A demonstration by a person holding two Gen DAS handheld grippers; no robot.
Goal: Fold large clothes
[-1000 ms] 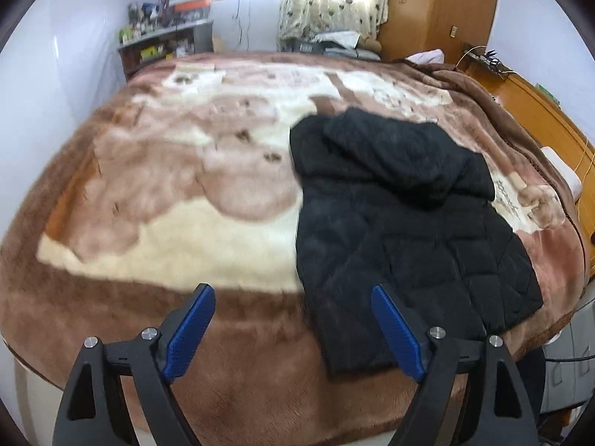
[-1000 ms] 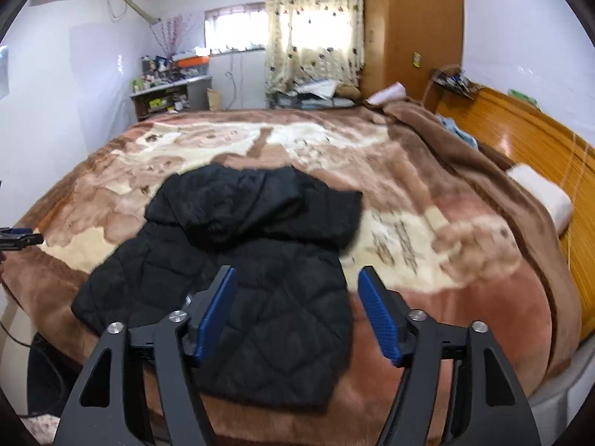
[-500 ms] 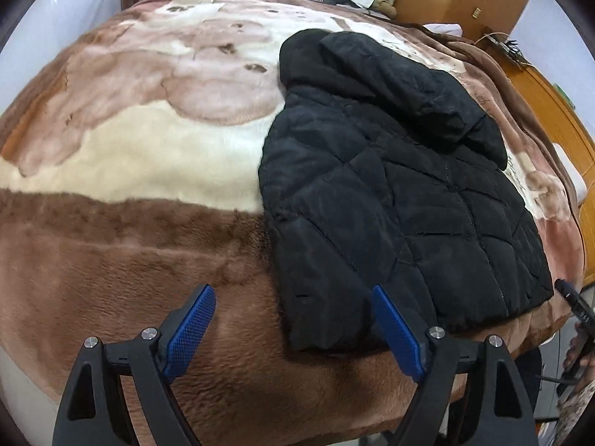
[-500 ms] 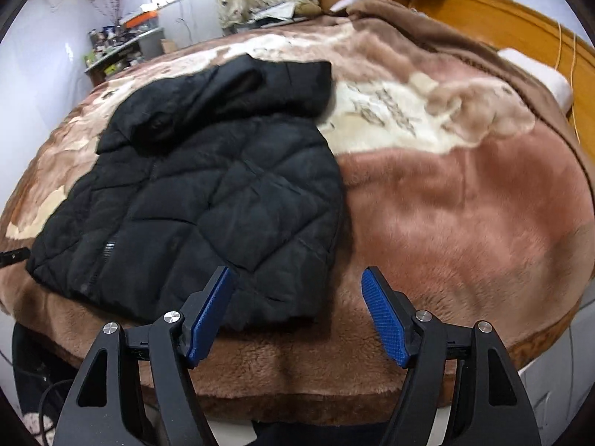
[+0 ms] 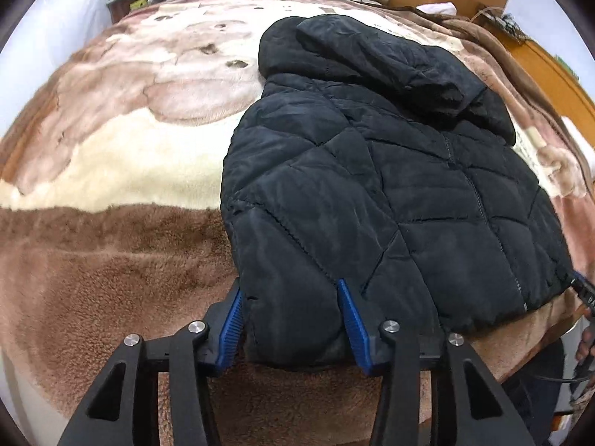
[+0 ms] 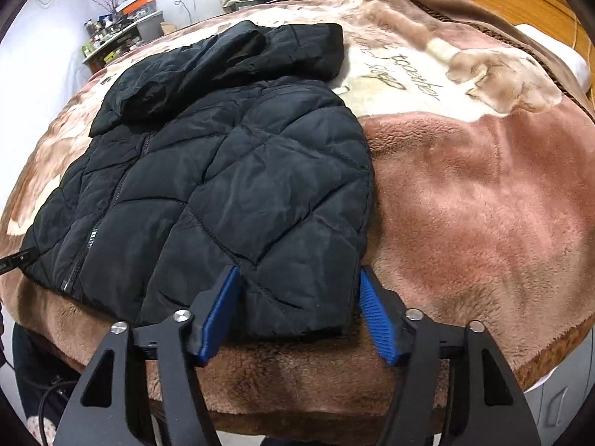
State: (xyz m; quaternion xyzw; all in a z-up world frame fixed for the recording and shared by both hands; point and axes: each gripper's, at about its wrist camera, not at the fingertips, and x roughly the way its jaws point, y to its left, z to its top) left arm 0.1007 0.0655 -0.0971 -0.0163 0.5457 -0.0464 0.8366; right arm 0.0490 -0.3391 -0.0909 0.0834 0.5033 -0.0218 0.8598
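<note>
Left wrist view: left claw point(image 5: 290, 319) straddles the jacket's point(image 5: 372, 186) near-left hem corner, jaws closing, pads at the fabric's sides.
Right wrist view: right claw point(image 6: 295, 312) straddles the near-right hem corner, jaws closing likewise.
Jacket: black, quilted, flat on the bed's brown blanket point(image 6: 465, 204), hood far.

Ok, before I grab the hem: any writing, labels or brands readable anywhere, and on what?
"together": brown script on the blanket, right wrist view.
Other script words beside it: too distorted to read.
Black jacket: no label or brand visible.
Shelf items: too small to read.
</note>
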